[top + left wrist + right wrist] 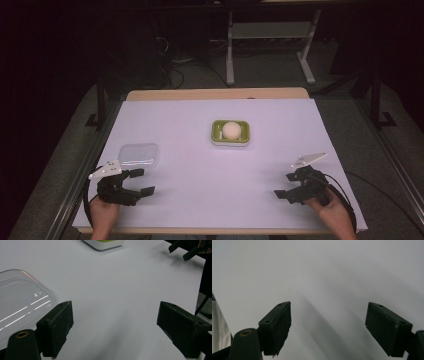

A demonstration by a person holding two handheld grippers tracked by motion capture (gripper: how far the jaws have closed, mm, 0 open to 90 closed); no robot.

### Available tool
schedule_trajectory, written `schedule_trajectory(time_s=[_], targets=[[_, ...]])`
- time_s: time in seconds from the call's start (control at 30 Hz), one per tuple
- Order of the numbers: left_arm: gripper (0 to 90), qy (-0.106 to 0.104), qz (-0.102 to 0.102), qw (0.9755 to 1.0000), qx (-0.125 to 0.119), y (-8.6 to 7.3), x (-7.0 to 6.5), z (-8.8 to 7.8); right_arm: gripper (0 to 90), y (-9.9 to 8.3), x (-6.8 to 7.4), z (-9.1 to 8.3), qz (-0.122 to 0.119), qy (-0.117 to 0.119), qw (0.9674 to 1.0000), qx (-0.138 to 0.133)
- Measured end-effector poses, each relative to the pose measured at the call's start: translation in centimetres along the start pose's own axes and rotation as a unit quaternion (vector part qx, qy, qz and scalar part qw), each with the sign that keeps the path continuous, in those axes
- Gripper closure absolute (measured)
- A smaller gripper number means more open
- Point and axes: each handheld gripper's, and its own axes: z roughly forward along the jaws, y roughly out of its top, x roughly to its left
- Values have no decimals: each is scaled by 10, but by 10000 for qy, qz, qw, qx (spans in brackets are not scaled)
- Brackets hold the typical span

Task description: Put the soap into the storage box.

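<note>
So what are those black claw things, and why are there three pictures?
They are grippers, hand-held pinching tools. A person holds one in each hand: the left gripper and the right gripper. Both are open and hold nothing. One picture looks down from above the table. The other two come from small cameras riding on each gripper, looking along its black jaws. On the white table sit a green-and-white tray with a pale ball in it, and a clear plastic lid near the left gripper.
</note>
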Motion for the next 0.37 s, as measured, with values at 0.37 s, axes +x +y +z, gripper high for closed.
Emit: schedule_trajectory(time_s=[0.37], targets=[[129, 16, 58, 9999, 120, 0, -1, 3, 208, -16, 11, -4, -154, -48, 9998, -71]])
